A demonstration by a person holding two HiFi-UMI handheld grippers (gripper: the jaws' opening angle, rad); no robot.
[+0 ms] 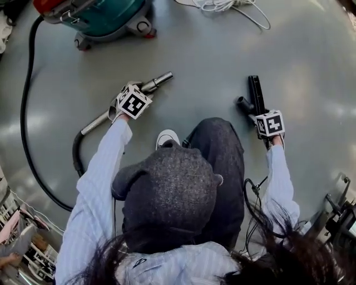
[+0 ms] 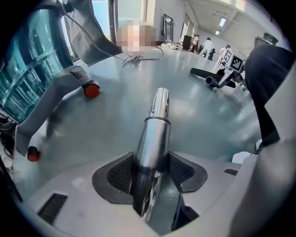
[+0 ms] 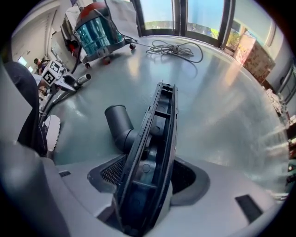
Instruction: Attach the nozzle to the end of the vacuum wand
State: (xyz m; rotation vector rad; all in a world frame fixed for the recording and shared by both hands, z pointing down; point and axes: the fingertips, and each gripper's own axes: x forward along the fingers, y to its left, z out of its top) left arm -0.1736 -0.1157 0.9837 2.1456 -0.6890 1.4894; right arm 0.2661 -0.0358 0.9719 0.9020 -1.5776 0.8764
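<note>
The chrome vacuum wand [image 1: 158,80] lies on the grey floor, its free end pointing up-right. My left gripper [image 1: 139,93] stands over it, pointing steeply down. In the left gripper view the wand [image 2: 157,120] runs between the jaws of the left gripper [image 2: 150,173], which stand wide and close beside the tube. The black floor nozzle [image 1: 255,92] lies to the right with its round neck toward the wand. My right gripper [image 1: 261,114] points straight down over its near end. In the right gripper view the nozzle [image 3: 155,139] sits on edge between the jaws of the right gripper [image 3: 145,178], with a gap at the right pad.
A teal vacuum cleaner [image 1: 105,16] stands at the top left, and its black hose [image 1: 28,111] loops down the left side to the wand. A coiled white cable [image 1: 228,6] lies at the top. The person's knee and white shoe [image 1: 167,136] are between the two grippers.
</note>
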